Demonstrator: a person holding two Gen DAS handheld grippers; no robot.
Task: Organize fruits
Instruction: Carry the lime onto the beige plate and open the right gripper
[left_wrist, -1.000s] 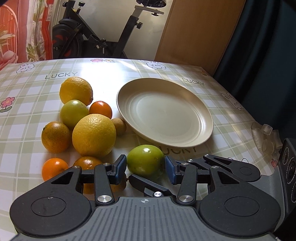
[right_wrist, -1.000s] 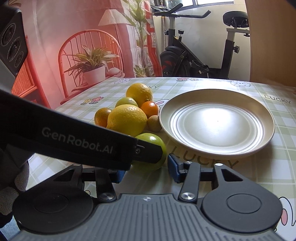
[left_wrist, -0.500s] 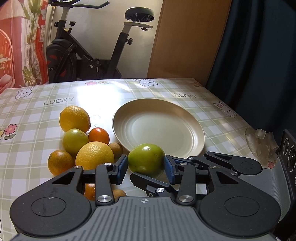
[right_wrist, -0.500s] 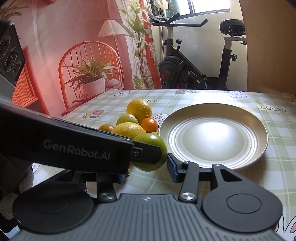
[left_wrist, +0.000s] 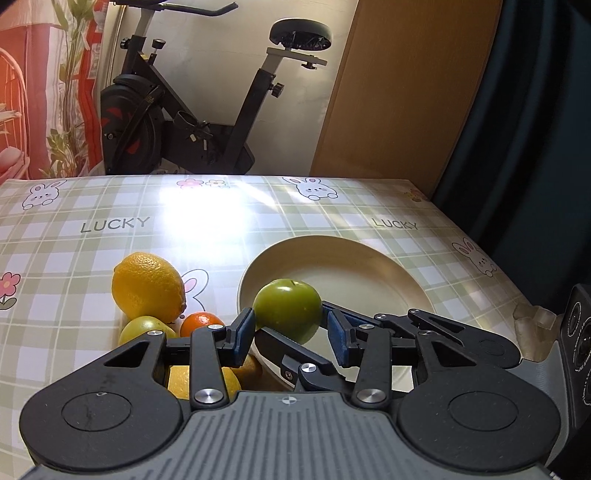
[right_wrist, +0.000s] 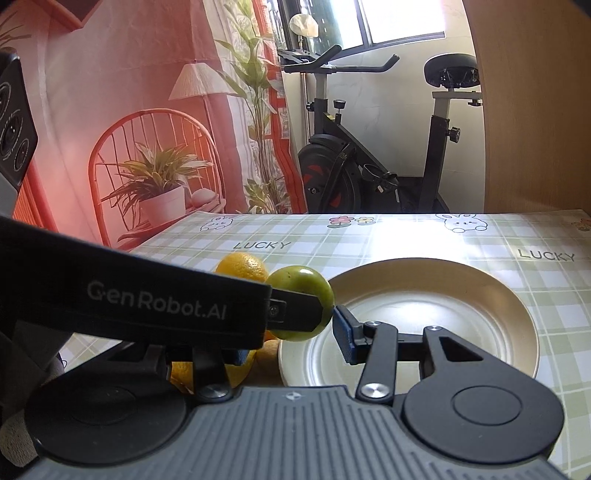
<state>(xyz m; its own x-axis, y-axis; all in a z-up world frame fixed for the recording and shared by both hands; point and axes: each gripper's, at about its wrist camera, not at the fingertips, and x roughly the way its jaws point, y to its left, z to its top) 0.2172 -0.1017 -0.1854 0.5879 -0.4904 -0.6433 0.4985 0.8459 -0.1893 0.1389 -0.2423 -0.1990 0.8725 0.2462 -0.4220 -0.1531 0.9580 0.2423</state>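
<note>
The left claw (left_wrist: 287, 334) grips a green apple (left_wrist: 287, 311) above the near left rim of the plate (left_wrist: 369, 273). The right claw (right_wrist: 295, 345) is open, its left finger hidden behind the left claw's body. A lemon (left_wrist: 147, 287), a tangerine (left_wrist: 201, 322) and other fruit crowd the worktop (left_wrist: 110, 236) left of the plate.

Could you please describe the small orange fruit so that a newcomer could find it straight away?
Start at the beige plate on the checked tablecloth and look to its left, where the fruit is heaped. The small orange fruit sits just below the big yellow citrus, beside a pale green fruit. It alone is deep orange and clearly smaller.
</note>
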